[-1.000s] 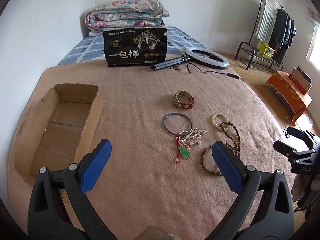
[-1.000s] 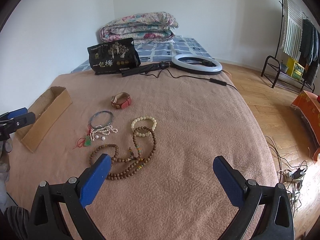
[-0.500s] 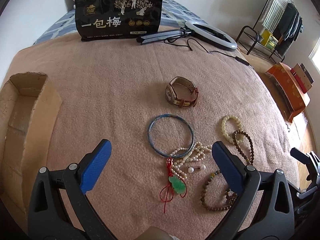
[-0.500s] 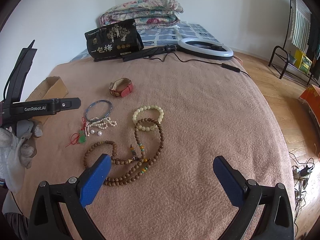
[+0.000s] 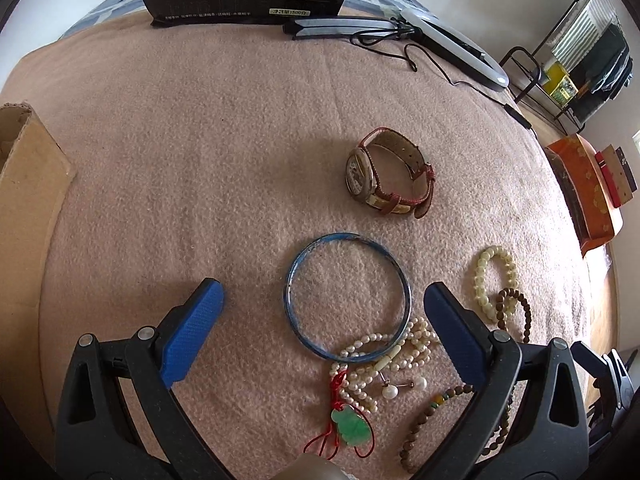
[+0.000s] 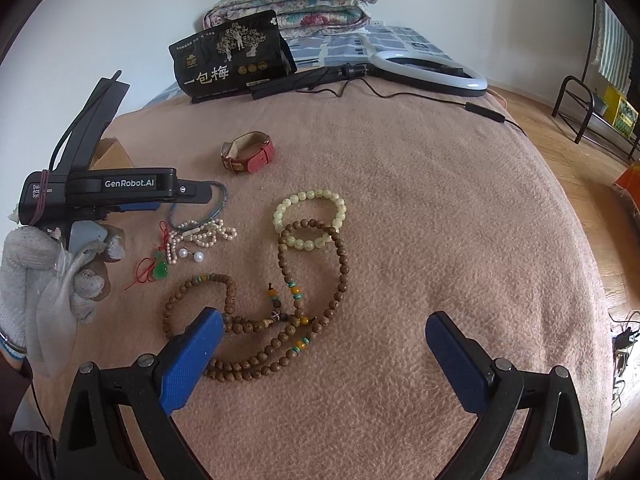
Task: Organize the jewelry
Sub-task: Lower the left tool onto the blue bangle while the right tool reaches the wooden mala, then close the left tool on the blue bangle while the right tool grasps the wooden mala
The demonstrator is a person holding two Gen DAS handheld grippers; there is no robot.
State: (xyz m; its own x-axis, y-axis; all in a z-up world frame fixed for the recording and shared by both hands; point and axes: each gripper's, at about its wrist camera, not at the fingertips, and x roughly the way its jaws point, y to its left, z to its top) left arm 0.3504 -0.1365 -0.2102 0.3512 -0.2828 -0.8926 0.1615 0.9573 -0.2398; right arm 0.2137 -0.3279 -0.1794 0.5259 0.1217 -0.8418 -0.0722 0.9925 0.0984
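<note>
Blue metal bangle [image 5: 347, 297] lies flat on the pink blanket [image 5: 200, 152], framed between the spread blue pads of your left gripper [image 5: 320, 308], jaws wide, nothing held. Pads sit either side of the ring w/o touching it, as far as the left wrist view shows. Bangle's near edge is overlapped by a tangled pearl strand [image 5: 384, 354]; two loose pearl studs [image 5: 404, 387] and a green pendant on red cord [image 5: 351, 429] sit just beside that, toward the blanket's near edge. Brown-strap wristwatch [image 5: 390, 178] rests on its side farther in, toward the blanket's far edge, apart from the bangle. Pale yellow bead bracelet [image 6: 310, 219] lies to the right, its near side crossed by a long brown wooden bead necklace [image 6: 280, 300] w/ orange and turquoise accents, looping toward your right gripper [image 6: 324, 350]. That gripper is also spread wide and empty; its left pad hangs over the necklace's near loop, contact can't be told. Your gloved left hand [image 6: 52, 280] shows in the right wrist view, wrapped round the left tool's handle. Cardboard box [image 5: 24, 208] sits at the blanket's left edge. At the far edge: black snack bag [image 6: 234, 58], ring light [image 6: 430, 74] w/ cable, folded floral quilts [image 6: 296, 4] behind.
</note>
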